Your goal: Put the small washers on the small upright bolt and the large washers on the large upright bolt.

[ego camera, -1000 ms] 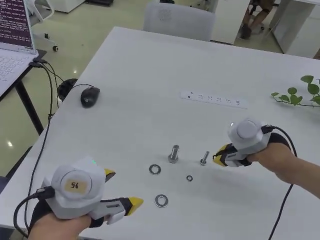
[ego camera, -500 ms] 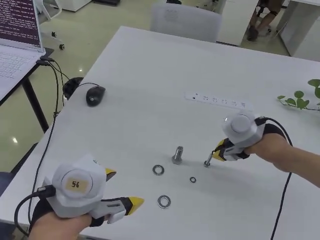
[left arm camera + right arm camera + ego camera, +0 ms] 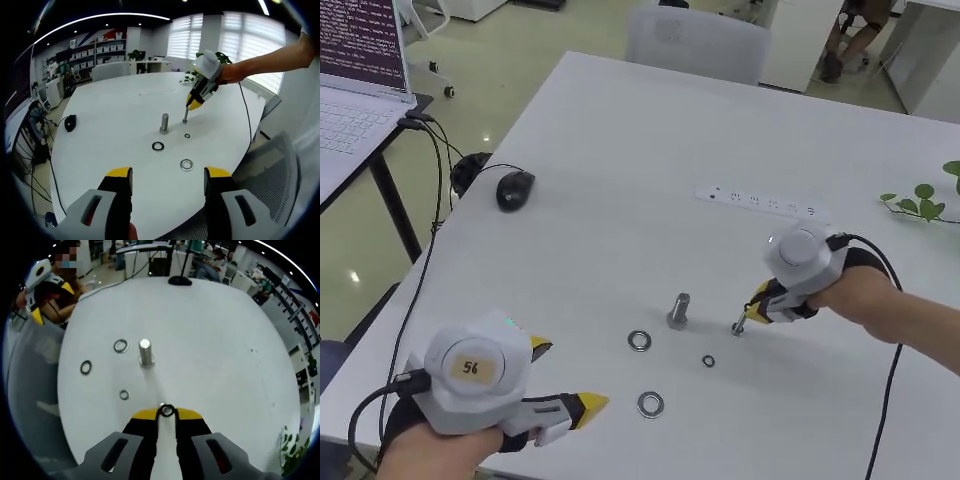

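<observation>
Head view: left gripper (image 3: 566,376) sits at the near left edge of the white table (image 3: 620,150), jaws spread apart and holding nothing. Right gripper (image 3: 752,312) is at the right, its yellow tips touching the top of the small bolt (image 3: 738,325). Large bolt (image 3: 678,310) stands upright just left of the small bolt. Flat on the table in front of the bolts lie the far large washer (image 3: 640,341), the near large washer (image 3: 650,404) and the loose small washer (image 3: 708,361). A mouse (image 3: 515,189) and a power strip (image 3: 760,200) lie well apart from the bolts. Left gripper view: the released jaws frame the near large washer (image 3: 186,164); beyond it lie the far large washer (image 3: 158,146) and the loose small washer (image 3: 187,135), with the large bolt (image 3: 164,123) behind them. The right gripper (image 3: 192,105) tips meet the head of the small bolt (image 3: 185,116). Right gripper view: the jaws are clenched on the held small washer (image 3: 167,411), a dark ring pinched between the yellow tips; whether it is seated on the small bolt cannot be told. Ahead stands the large bolt (image 3: 145,351), with the other three washers to its left.
</observation>
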Motion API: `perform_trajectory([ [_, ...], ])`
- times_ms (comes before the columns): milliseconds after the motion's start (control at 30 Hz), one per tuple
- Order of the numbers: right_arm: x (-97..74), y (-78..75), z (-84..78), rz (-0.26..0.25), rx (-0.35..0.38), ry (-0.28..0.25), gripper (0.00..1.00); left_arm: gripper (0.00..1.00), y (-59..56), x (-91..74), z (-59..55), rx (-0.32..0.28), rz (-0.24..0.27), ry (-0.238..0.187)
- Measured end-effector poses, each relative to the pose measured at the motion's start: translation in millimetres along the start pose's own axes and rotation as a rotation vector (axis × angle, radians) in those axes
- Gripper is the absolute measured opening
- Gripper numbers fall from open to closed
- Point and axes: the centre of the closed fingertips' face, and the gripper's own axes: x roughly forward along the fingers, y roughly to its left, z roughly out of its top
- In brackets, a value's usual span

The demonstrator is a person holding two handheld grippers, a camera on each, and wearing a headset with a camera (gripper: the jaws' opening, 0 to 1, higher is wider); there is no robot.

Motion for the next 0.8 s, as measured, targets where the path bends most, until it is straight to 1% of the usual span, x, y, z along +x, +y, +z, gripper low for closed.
perform_trajectory([
  [100,0.6,0.7,1.1,0.003,0.001,0.0,0.13,0.57,-1.5,-0.1,1.3,0.003,-0.002,-0.001],
  [200,1.8,-1.0,-1.0,-0.001,-0.002,0.011,0.13,0.57,-0.8,-0.1,0.2,0.002,-0.001,0.0],
  [467,4.8,0.8,-2.5,0.003,-0.005,0.022,0.13,0.57,0.9,-2.6,-2.2,-0.002,0.004,0.004],
  [800,15.8,0.5,-3.9,0.01,-0.017,0.044,0.13,0.57,0.3,-2.2,-0.4,0.002,0.003,0.005],
])
